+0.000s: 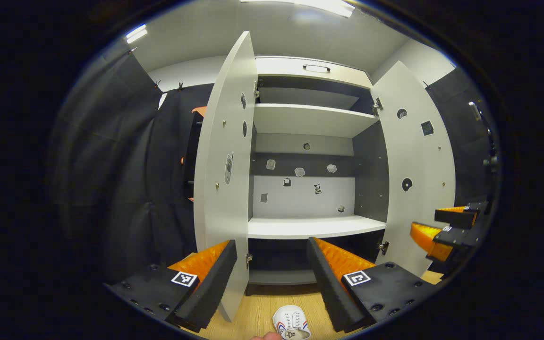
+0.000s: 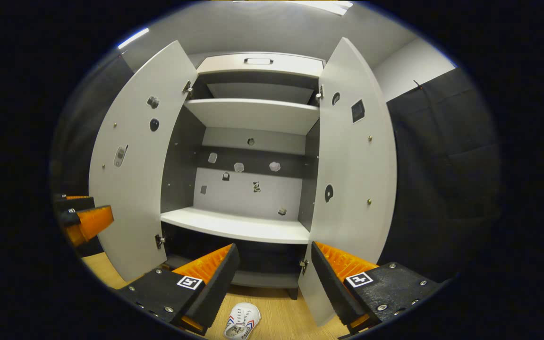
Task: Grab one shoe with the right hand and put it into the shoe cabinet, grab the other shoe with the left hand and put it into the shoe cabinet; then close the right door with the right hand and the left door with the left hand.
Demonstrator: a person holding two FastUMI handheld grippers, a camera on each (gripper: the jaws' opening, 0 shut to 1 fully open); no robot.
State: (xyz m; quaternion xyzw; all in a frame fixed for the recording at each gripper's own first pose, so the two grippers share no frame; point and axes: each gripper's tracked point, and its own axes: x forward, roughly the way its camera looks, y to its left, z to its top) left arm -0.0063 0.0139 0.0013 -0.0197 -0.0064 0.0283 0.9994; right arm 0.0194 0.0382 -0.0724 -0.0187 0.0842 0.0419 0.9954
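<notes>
Below right claw [image 2: 272, 278], shoe [image 2: 242, 321]

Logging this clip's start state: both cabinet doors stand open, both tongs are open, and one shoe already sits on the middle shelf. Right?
Not quite. The shelf is bare; the shoe lies on the floor in front of the cabinet, as the right gripper view shows. Doors and tongs are open as you say.

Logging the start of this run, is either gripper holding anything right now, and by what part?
Nothing is held. The left gripper and right gripper are both open and empty; a white shoe lies on the floor below them.
</notes>
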